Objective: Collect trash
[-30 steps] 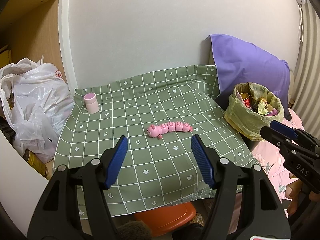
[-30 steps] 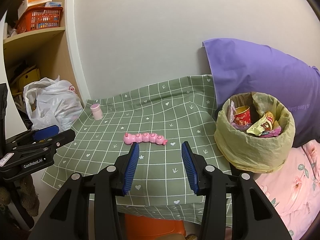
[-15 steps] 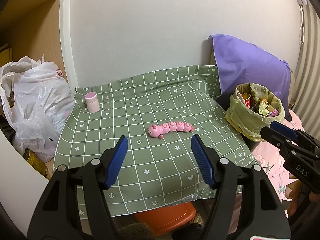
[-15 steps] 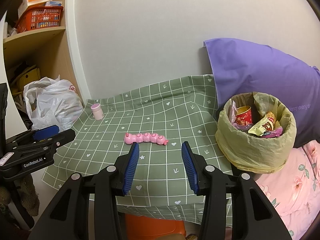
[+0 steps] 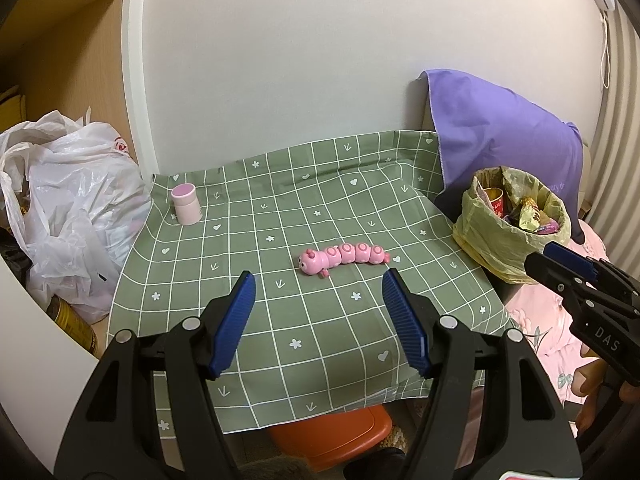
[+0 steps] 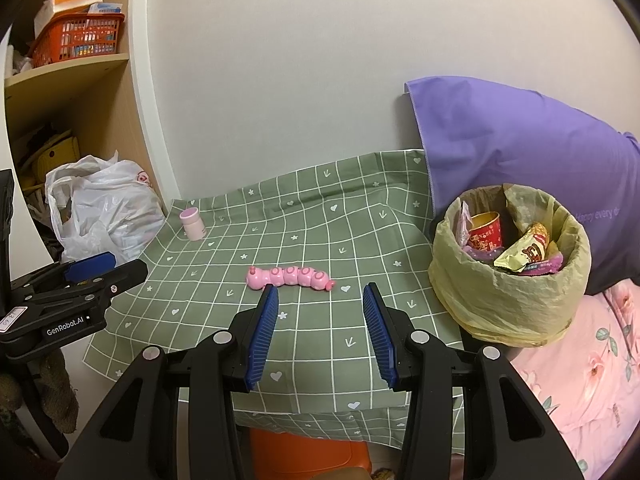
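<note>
**Both grippers hold still over the cleared cloth**

Nothing has moved since the earlier frames: both grippers hang where they were, and everything on the cloth lies as before.

The left gripper [image 5: 318,292] has its jaws released, spread wide with nothing between them. The right gripper [image 6: 320,300] also has its jaws apart and grips nothing. Each gripper shows at the edge of the other's view.

The surface [image 5: 280,340] is covered by a green checked cloth. A pink caterpillar toy [image 5: 344,258] lies on its middle, ahead of both pairs of jaws and apart from them. A small pink bottle [image 5: 185,208] stands upright at the far left corner of the cloth.

The trash sits in a bin [image 6: 508,296] lined with a yellowish bag, just beside the right edge of the surface: a red cup [image 6: 486,234] and crumpled snack wrappers [image 6: 524,254] fill it. A purple pillow [image 6: 520,148] leans behind the bin. A white plastic bag [image 5: 68,216] slumps to the left of the surface.
</note>
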The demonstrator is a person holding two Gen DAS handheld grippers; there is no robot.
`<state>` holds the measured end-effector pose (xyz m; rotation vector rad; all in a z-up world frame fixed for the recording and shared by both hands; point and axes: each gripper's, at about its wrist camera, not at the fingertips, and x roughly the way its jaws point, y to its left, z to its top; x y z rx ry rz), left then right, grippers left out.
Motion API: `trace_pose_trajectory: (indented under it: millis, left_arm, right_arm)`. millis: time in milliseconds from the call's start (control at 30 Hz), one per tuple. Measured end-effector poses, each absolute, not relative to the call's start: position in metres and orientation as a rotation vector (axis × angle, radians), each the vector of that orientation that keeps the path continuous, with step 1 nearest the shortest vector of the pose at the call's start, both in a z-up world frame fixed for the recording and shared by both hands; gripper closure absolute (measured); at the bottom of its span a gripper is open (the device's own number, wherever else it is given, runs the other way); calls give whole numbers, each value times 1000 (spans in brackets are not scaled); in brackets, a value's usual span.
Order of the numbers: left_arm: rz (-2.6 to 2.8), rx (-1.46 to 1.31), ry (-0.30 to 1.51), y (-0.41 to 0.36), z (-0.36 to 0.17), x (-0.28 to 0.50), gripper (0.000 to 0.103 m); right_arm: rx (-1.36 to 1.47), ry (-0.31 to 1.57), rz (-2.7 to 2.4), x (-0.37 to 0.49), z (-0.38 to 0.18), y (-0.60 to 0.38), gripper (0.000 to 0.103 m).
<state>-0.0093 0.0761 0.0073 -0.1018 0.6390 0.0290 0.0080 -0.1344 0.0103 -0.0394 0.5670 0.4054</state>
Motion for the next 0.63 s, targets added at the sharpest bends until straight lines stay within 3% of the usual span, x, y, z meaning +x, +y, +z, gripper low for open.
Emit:
trace_pose_trajectory:
  millis: [333, 633]
  left_arm:
    - [24, -106, 638, 74, 4, -9, 41]
    - [101, -211, 753, 95, -29, 34, 41]
  right_arm:
    - [-47, 584, 408, 12, 6, -136, 61]
    - [-133, 609, 469, 58, -5, -127, 61]
